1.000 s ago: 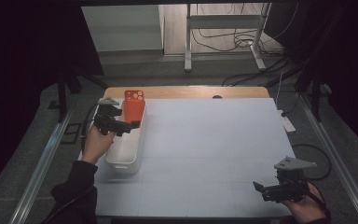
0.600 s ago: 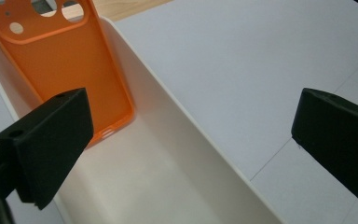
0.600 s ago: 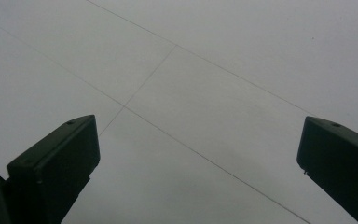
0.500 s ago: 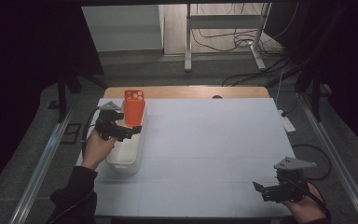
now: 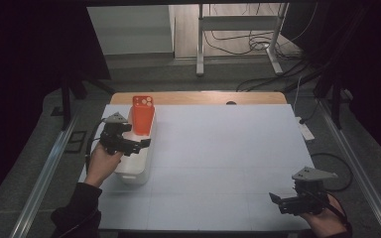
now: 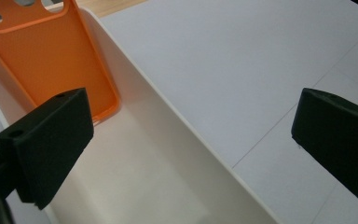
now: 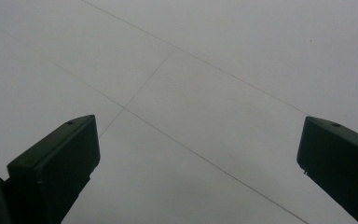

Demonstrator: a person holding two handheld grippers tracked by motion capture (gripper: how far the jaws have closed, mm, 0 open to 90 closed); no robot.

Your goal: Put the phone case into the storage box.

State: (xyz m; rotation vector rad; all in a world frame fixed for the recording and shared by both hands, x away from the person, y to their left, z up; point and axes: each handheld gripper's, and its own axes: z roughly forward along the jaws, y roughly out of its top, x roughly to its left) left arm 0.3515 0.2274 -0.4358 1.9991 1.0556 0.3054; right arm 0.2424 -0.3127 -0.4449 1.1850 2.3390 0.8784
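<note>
The orange phone case [image 6: 51,60] already stands tilted against the far end wall of the white bin [image 6: 168,154], just beyond the left gripper [image 5: 129,144], whose jaws are spread wide and hold nothing, so the placing looks done and only drawing that hand away seems left. The right gripper [image 5: 297,203], well off to the left gripper's right, hangs released and empty over the bare white table [image 7: 205,70]. Only the bin's long wall, running between the left gripper's jaws, could catch it.

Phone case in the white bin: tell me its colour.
Orange; the phone case shows best in the left gripper view.
</note>
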